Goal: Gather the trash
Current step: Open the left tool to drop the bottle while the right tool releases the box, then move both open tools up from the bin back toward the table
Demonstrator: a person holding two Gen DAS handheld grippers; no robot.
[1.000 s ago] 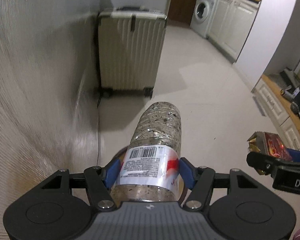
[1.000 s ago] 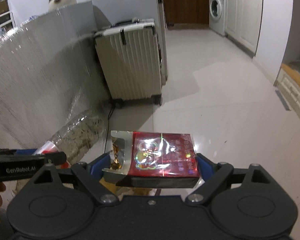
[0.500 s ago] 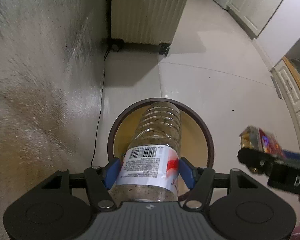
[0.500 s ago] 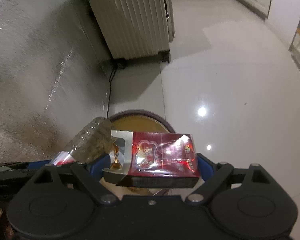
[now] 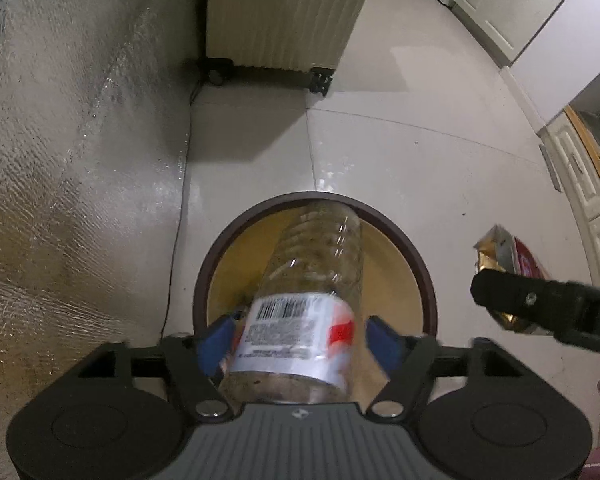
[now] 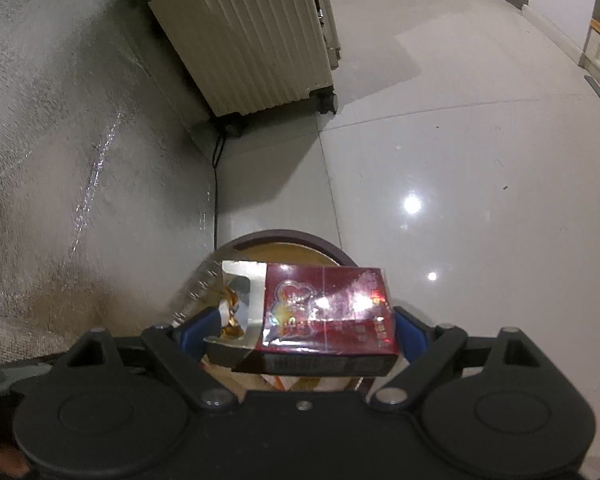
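Both tools dropped over bin (image 5: 316,216). My left tool (image 5: 300,336) jaws just been opening, now spread; bottle (image 5: 300,320) loose between pads, tilting toward 1 o'clock. Light, slick, crushable: take at label. Right tool (image 6: 300,328) pinching carton (image 6: 324,312), light, stiff, by short ends.

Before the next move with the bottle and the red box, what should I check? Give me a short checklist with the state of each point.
1. Bottle is over the bin: ok.
2. Left gripper has just been opening; its pads stand off the bottle: ok.
3. Bottle fully clear of the left gripper: not ok, it lies between the pads.
4. Right gripper grips the red box: ok.
5. Red box is over the bin: cannot tell.
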